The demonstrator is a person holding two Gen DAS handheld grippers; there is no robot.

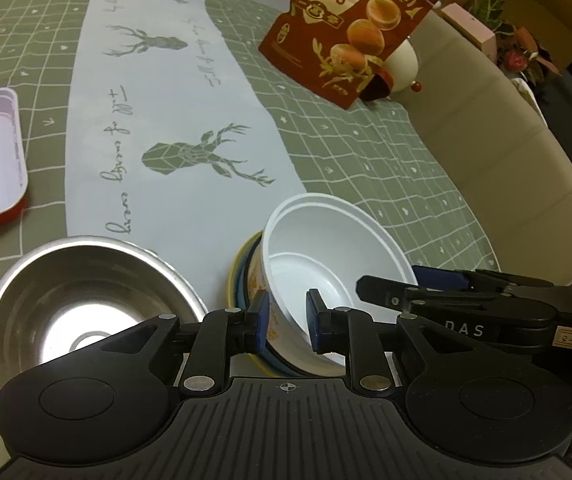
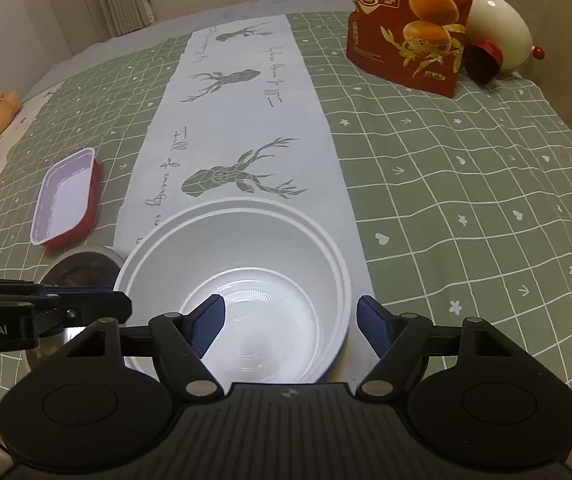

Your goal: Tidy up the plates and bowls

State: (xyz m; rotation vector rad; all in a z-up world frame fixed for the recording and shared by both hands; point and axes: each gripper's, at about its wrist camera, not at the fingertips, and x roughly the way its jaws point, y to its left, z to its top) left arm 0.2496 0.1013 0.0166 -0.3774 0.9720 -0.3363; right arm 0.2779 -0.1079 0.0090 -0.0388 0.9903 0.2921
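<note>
One green checked tablecloth [image 2: 466,184] is covering the whole surface ahead of both grippers, and one pale runner [image 2: 245,128] printed with three deer heads is lying along it, stretching away from the fingers. One red quail-egg pouch [image 2: 410,20] is standing far ahead and to the right of the right gripper, with one white egg-shaped object [image 2: 502,32] just behind it.

Nearer in, one white bowl [image 2: 237,280] is sitting directly in front of both grippers, nested on what looks like a yellow-and-blue rimmed dish [image 1: 241,264]; how many pieces are stacked under it I cannot tell. One steel bowl [image 1: 81,296] is sitting just to the left of the left gripper, empty and apart from the white one. One red tray with a pale inside [image 2: 67,196] is lying further ahead and to the left.

The left gripper [image 1: 286,316] is pinching the white bowl's near wall, one pad outside and one inside. The right gripper [image 2: 290,324] is standing spread, one finger inside the bowl and the other outside its right rim, neither pad pressing on it.
</note>
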